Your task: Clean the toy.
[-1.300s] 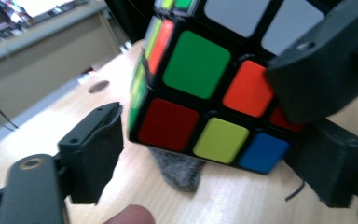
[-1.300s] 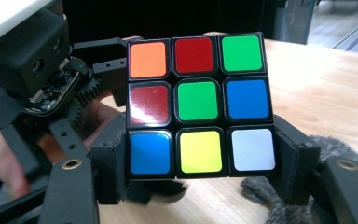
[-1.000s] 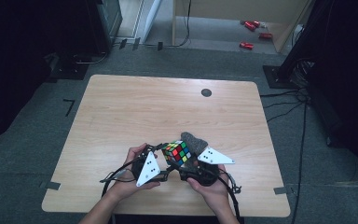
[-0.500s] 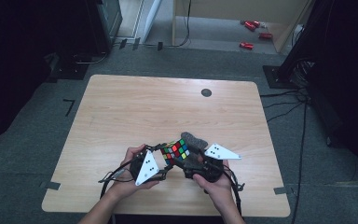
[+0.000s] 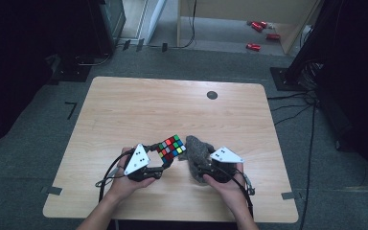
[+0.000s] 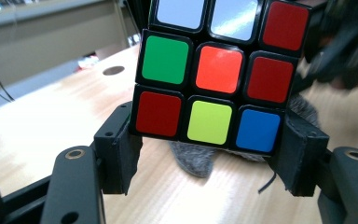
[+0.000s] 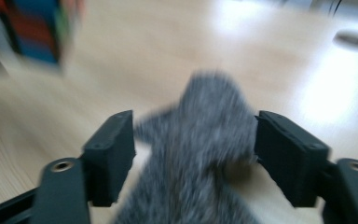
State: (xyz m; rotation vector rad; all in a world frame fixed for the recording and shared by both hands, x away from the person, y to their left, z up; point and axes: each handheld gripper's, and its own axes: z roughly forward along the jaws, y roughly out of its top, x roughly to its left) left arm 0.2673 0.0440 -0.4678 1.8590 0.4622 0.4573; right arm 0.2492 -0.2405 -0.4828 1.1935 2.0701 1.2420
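A scrambled colour cube (image 5: pixel 171 147) is held just above the wooden table (image 5: pixel 172 105), near its front edge. My left gripper (image 5: pixel 165 157) has just been closing and is shut on it. In the left gripper view the pads (image 6: pixel 121 140) press the bottom row of the cube (image 6: pixel 219 70). A grey fuzzy cloth (image 5: pixel 196 148) bunches up right beside the cube. My right gripper (image 5: pixel 200 167) has just been closing with this cloth (image 7: pixel 205 121) between its jaws, and both pads touch it. A corner of the cloth (image 6: pixel 196 158) lies on the table beneath the cube.
A dark round hole (image 5: pixel 212 95) sits in the table's far side. Cables trail from both grippers over the front edge. Red objects (image 5: pixel 256 28) lie on the floor beyond the table, and dark equipment stands on both sides.
My left gripper has carried the cube a little to the left, away from the cloth. The right hand has shifted slightly and still has the cloth between its jaws.
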